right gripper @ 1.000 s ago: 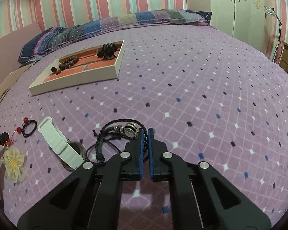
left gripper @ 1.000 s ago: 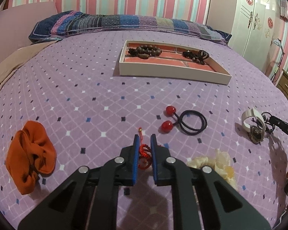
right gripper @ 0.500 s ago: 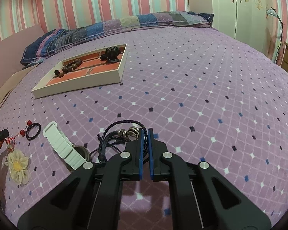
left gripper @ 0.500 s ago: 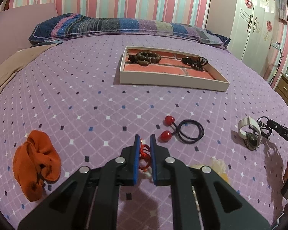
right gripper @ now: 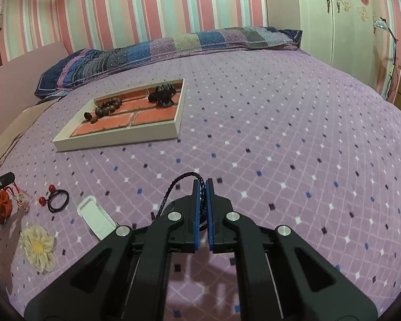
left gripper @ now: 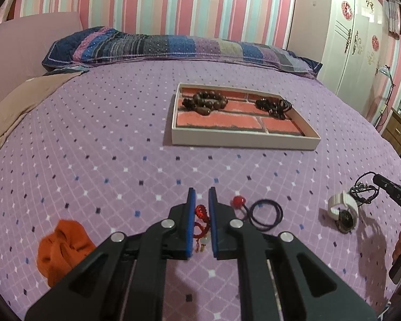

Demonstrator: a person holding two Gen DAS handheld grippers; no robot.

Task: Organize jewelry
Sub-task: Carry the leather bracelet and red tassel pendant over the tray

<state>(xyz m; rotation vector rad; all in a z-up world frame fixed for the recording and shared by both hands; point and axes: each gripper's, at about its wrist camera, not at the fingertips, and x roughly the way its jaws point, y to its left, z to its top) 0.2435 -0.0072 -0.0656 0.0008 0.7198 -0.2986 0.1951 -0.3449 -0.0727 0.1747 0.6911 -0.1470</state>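
Observation:
My left gripper (left gripper: 200,196) is shut on a red cord bracelet (left gripper: 200,212) and holds it above the purple bedspread; its charm hangs below. My right gripper (right gripper: 202,184) is shut on a black braided bracelet (right gripper: 173,187), lifted off the bed. The white tray (left gripper: 243,140) with a brick-pattern floor sits ahead, holding a brown bead bracelet (left gripper: 205,101) and a black bracelet (left gripper: 274,106). The tray also shows in the right wrist view (right gripper: 115,139).
On the bedspread lie a black hair tie with red balls (left gripper: 256,210), a white watch (left gripper: 343,210), an orange scrunchie (left gripper: 61,248) and a cream flower clip (right gripper: 37,246). A striped pillow (left gripper: 173,45) lies at the head. A wardrobe (left gripper: 355,26) stands to the right.
Both grippers have risen from the bed and moved toward the tray, the left carrying the red bracelet, the right lifting the black braided bracelet away from the white watch.

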